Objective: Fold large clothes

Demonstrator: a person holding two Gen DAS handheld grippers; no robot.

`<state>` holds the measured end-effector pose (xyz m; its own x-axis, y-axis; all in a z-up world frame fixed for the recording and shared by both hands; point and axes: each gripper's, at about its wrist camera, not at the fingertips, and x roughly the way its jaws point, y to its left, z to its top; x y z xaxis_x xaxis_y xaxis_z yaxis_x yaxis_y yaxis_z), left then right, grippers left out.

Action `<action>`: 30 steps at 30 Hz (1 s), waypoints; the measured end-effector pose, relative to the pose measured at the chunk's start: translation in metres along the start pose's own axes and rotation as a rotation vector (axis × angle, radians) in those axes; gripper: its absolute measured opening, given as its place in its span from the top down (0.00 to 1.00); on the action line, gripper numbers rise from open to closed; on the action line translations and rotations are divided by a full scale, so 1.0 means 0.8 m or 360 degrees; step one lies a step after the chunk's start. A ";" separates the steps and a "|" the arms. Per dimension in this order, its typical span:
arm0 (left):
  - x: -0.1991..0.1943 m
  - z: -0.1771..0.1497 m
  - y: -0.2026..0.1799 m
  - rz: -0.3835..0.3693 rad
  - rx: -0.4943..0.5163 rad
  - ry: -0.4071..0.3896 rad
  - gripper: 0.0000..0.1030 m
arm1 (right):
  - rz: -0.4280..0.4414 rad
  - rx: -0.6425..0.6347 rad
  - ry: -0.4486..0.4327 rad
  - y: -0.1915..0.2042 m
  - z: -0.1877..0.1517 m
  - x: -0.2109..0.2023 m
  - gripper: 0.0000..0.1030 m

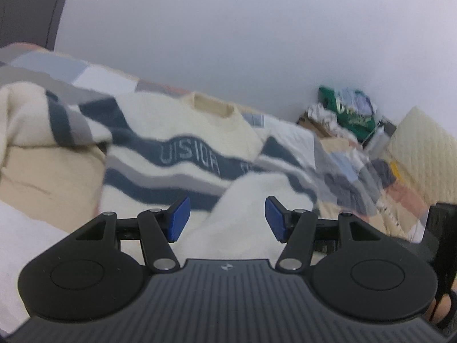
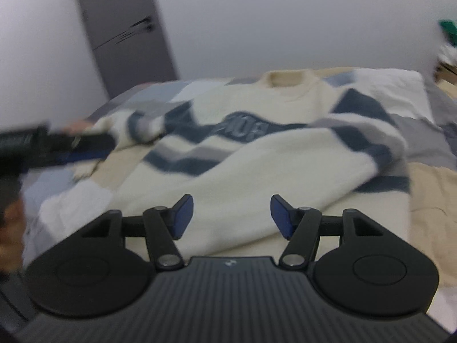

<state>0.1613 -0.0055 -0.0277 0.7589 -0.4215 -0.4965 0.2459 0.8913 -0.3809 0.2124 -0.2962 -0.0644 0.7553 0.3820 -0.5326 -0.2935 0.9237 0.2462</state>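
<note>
A cream sweater (image 1: 177, 131) with dark blue and grey wavy stripes lies front-up on a bed, collar toward the wall. It also fills the right wrist view (image 2: 257, 154). One sleeve (image 1: 251, 200) is folded across its body; the other sleeve (image 1: 37, 117) lies bunched at the left. My left gripper (image 1: 227, 218) is open and empty, just above the sweater's near edge. My right gripper (image 2: 232, 215) is open and empty over the sweater's lower hem. The left gripper's dark body (image 2: 51, 145) shows blurred at the left of the right wrist view.
The bed has a patchwork cover (image 1: 400, 191) in beige, grey and blue. A pile of clothes with a green garment (image 1: 351, 111) sits at the far right by the wall. A white pillow (image 1: 425, 148) leans there. A grey door (image 2: 122, 28) stands behind the bed.
</note>
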 end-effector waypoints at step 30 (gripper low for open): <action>0.082 0.024 0.089 0.0665 -0.0150 -0.0042 0.38 | -0.0154 0.0039 0.0094 -0.048 -0.010 0.104 0.43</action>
<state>0.2399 0.0335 -0.0725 0.7969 -0.0216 -0.6037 -0.1413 0.9650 -0.2211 0.2817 -0.2994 -0.1250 0.7434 0.2926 -0.6014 -0.2056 0.9557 0.2108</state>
